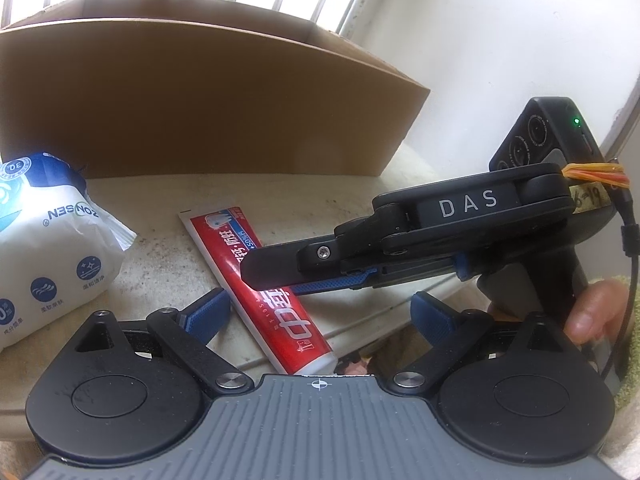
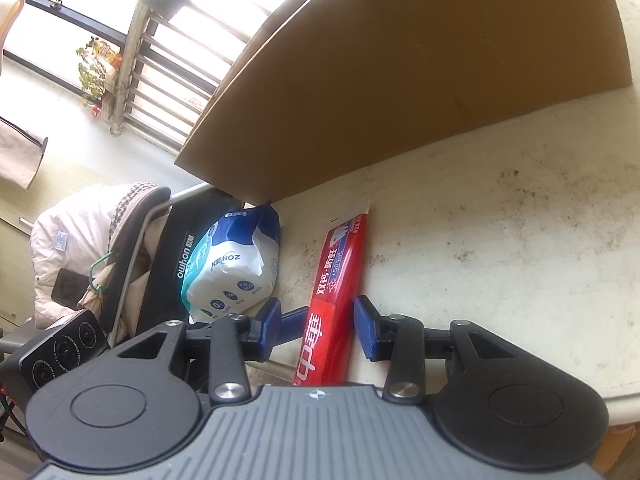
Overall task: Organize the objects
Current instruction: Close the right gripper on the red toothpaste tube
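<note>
right gripper (image 2: 316, 326) fingers straddle, ungripped, a red toothpaste tube (image 2: 338, 276) on the tabletop (image 2: 500, 240); left gripper (image 1: 320, 312) spread wide.

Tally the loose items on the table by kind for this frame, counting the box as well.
Toothpaste tube: 1
Wet wipes pack: 1
Cardboard box: 1
Total: 3
</note>
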`<state>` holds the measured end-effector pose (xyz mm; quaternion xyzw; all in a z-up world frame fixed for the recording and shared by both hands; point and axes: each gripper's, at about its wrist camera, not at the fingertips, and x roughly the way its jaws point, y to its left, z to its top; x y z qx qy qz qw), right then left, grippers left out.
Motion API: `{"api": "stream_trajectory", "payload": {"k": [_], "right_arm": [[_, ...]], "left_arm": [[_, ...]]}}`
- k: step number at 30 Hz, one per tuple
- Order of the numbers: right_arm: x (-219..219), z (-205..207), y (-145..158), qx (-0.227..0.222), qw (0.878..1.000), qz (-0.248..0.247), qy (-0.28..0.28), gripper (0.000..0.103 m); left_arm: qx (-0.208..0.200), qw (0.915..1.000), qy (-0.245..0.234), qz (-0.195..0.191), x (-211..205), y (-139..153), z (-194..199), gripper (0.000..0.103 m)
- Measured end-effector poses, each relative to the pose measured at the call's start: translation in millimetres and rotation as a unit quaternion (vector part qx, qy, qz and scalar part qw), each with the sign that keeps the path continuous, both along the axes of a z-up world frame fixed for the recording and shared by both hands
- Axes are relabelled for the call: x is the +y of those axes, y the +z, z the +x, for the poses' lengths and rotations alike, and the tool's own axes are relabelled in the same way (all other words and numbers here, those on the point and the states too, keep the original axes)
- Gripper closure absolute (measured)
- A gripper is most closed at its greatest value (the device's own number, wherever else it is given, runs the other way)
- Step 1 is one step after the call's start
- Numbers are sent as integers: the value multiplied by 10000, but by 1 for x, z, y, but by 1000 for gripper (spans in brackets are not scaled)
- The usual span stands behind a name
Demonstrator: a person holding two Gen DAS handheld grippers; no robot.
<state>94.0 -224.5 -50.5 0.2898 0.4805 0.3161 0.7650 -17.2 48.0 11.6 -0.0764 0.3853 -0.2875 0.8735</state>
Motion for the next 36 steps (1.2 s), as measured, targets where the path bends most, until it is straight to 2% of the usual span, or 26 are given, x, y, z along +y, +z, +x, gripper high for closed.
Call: {"api": "stream_trajectory", "payload": {"k": [9,10,14,18,36], "right_arm": [[1,-8,-1,48,10000,51,-14,59],[1,-10,-2,48,10000,54,-14,59],[1,-13,-2,49,9999,89,-31,59],[1,-16,-3,54,9999,108,-44,59],[1,-24,-4,77,9997,204,-83,60]], "left_arm": [[6,10000,4,-54,9,-1,-2,6],[6,10000,8,-62,-7,-7,3,5],[10,10000,10,-93,-8,-9,6,5],[29,9999,32,-132,-30,-13,26,5],[38,9998,59,-207,-37,-20,27,6]]}}
